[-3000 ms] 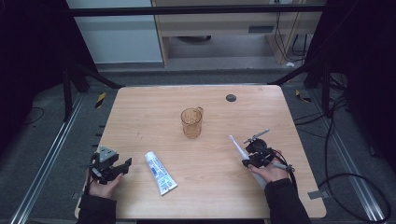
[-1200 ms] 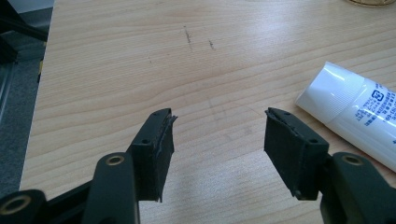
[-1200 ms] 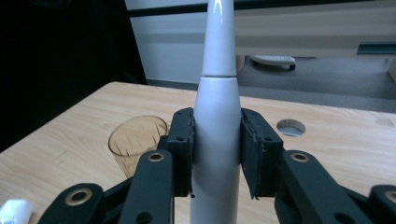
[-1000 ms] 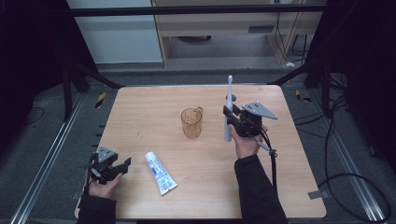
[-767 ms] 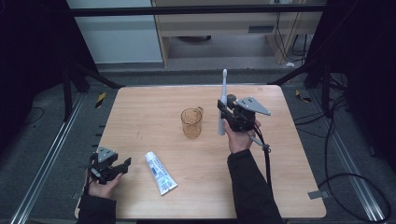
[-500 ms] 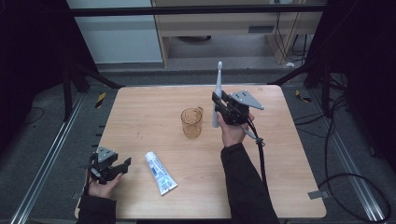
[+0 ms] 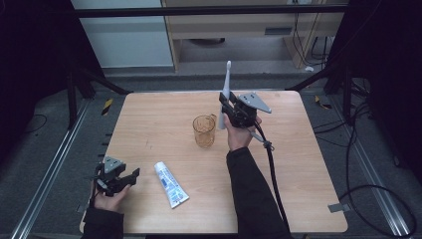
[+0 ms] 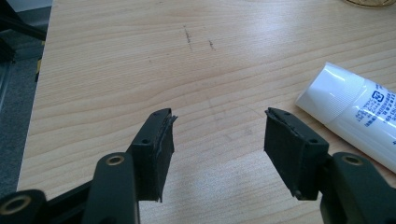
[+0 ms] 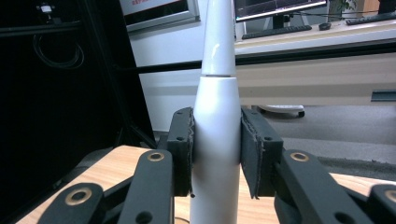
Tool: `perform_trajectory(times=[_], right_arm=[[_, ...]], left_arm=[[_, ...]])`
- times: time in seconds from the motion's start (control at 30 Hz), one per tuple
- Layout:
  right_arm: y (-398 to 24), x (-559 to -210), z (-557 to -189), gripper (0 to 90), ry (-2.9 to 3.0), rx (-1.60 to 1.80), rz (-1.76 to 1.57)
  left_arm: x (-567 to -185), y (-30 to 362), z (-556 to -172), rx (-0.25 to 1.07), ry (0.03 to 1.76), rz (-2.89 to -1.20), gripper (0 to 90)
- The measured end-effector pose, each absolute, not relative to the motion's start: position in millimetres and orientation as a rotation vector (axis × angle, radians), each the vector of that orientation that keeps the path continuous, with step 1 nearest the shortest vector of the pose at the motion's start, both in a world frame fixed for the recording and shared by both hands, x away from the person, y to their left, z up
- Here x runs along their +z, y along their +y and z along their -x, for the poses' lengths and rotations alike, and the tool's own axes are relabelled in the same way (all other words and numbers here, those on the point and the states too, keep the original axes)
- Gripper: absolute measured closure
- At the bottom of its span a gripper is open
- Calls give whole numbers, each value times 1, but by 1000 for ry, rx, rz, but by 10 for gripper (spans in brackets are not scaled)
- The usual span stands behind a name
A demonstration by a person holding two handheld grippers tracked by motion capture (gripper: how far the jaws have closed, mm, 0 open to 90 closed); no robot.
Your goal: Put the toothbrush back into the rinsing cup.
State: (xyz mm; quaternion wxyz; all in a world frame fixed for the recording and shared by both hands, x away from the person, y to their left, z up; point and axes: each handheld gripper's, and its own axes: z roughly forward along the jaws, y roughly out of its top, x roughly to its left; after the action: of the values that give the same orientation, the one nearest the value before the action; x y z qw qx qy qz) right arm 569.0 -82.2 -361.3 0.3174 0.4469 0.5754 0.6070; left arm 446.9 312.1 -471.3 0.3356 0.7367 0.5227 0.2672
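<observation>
**A:** Where does the electric toothbrush (image 7: 225, 92) sit relative to the cup?

**B:** In the high view it is at centre frame, clamped in the right gripper (image 7: 226, 105). The right gripper view shows both pads pressed on the white handle (image 9: 215, 140), one on each side. Its long axis runs nearly vertical, brush head toward the top of the frame and base end down.

**A:** And the cup?

**B:** The amber glass mug (image 7: 204, 131) stands upright on the wooden table (image 7: 308, 164), just left of and below the gripper in the picture. The toothbrush's base end hangs beside the mug's right rim, near its handle, not over the mouth as far as I can tell.

**A:** So what does the next move turn on?

**B:** My judgement: a short shift toward frame left to bring the base end over the opening, keeping the handle upright, then a descent. A tilt would catch the rim.

**A:** The other hand?

**B:** The left gripper (image 7: 119, 178) rests at the lower left, jaws spread with nothing between them. The toothpaste tube (image 7: 170, 183) lies flat just to its right, apart from it, its white cap end (image 8: 331, 95) close by the jaw. The right hand is clearly nearer the mug.
</observation>
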Motion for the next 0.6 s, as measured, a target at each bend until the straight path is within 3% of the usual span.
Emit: perform_trajectory(times=[0.6], right_arm=[[-61,-360,-581,672,1487,1620,-1143]], left_arm=[[-471,312,-447,693,1360,-1925,416]])
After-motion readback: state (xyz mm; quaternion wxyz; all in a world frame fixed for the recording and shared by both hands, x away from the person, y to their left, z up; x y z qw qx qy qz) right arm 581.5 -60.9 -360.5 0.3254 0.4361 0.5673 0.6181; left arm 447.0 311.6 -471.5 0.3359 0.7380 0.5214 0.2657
